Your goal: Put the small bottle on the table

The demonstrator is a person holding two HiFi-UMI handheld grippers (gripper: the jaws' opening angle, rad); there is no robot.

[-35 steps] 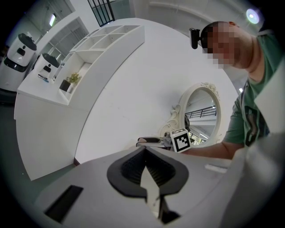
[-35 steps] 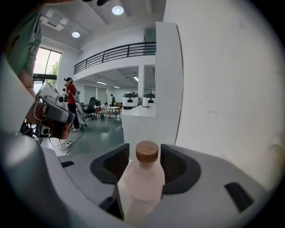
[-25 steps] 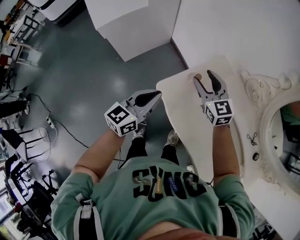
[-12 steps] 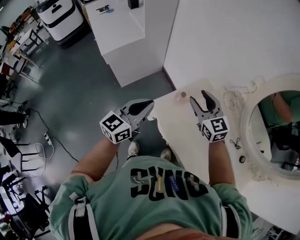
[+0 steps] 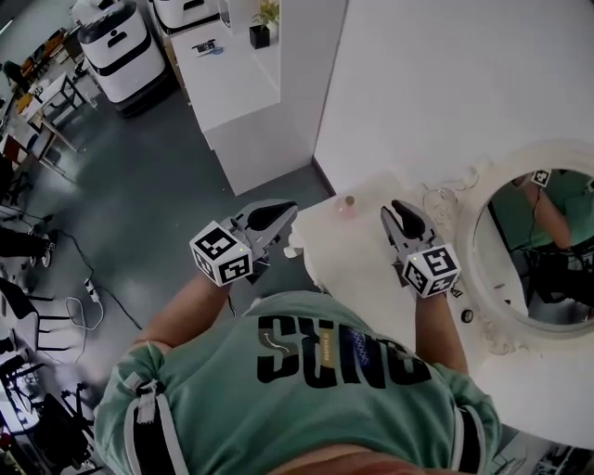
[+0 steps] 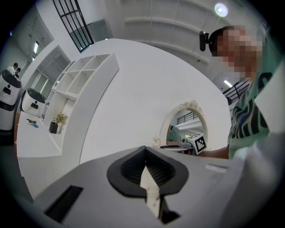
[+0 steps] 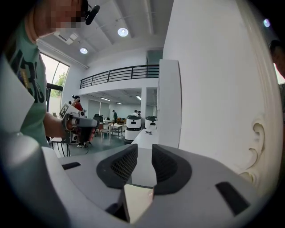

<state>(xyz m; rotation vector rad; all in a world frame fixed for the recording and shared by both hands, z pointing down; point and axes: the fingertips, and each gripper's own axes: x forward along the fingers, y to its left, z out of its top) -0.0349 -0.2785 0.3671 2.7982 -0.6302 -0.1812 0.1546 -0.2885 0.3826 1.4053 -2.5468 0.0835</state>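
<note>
The small pinkish bottle [image 5: 347, 205] stands upright near the far corner of the white table [image 5: 371, 269]. My right gripper [image 5: 394, 208] hovers just to the right of it, apart from it. In the right gripper view that gripper [image 7: 144, 149] shows a narrow gap between its pads with nothing in it; its jaws have just been closing. My left gripper [image 5: 286, 212] hangs off the table's left edge over the floor. Its pads meet at the tip in the left gripper view [image 6: 145, 149], with nothing between them.
An ornate round mirror [image 5: 538, 250] leans at the table's right side, with a small black clip [image 5: 455, 292] and a round black piece [image 5: 467, 315] before it. A white counter [image 5: 232, 74] with a potted plant [image 5: 263, 28] stands beyond, white robots [image 5: 116, 42] to its left.
Both grippers have risen and the right one has drawn back from the bottle, which stays on the table. The right jaws have narrowed from wide open.
</note>
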